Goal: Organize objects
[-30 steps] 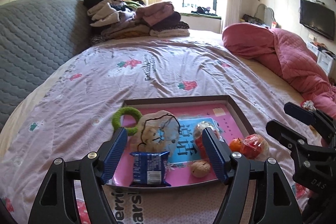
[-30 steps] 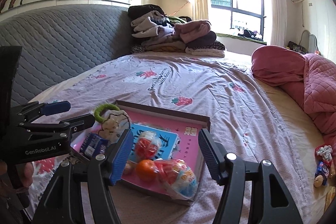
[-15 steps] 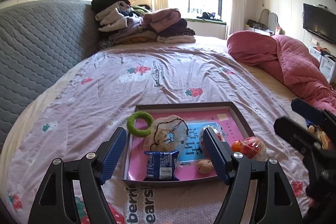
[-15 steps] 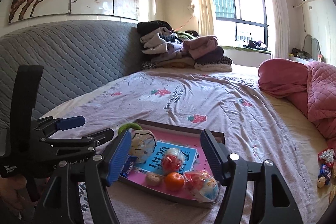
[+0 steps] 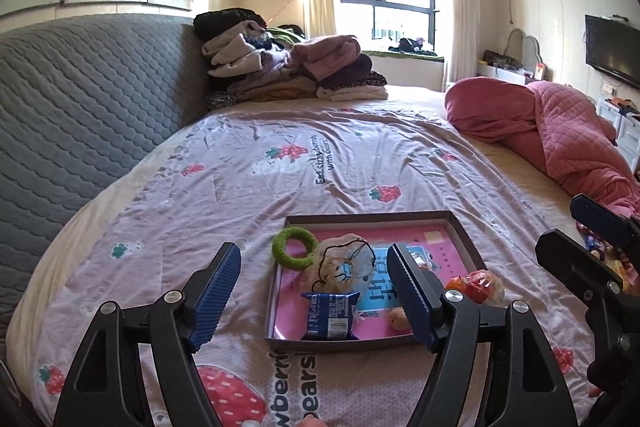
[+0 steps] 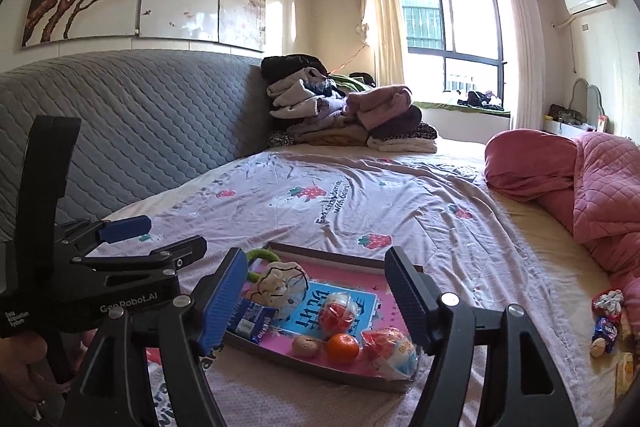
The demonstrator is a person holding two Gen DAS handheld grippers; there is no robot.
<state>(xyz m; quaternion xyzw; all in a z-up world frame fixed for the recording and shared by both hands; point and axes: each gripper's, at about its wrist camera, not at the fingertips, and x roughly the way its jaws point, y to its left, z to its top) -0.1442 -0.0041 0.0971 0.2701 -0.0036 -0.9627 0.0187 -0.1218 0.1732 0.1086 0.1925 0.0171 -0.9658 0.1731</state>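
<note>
Tray: shallow brown cardboard tray on bed, light, flexes; take at rim.
Packet: blue crinkly snack packet, probably slippery.
Jaws: left gripper, right gripper both spread, empty; right's just widening.

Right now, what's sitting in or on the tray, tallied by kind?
Green ring: 1
Plush toy: 1
Blue snack packet: 1
Wrapped red snacks: 2
Orange: 1
Walnut: 1
Total: 7
</note>
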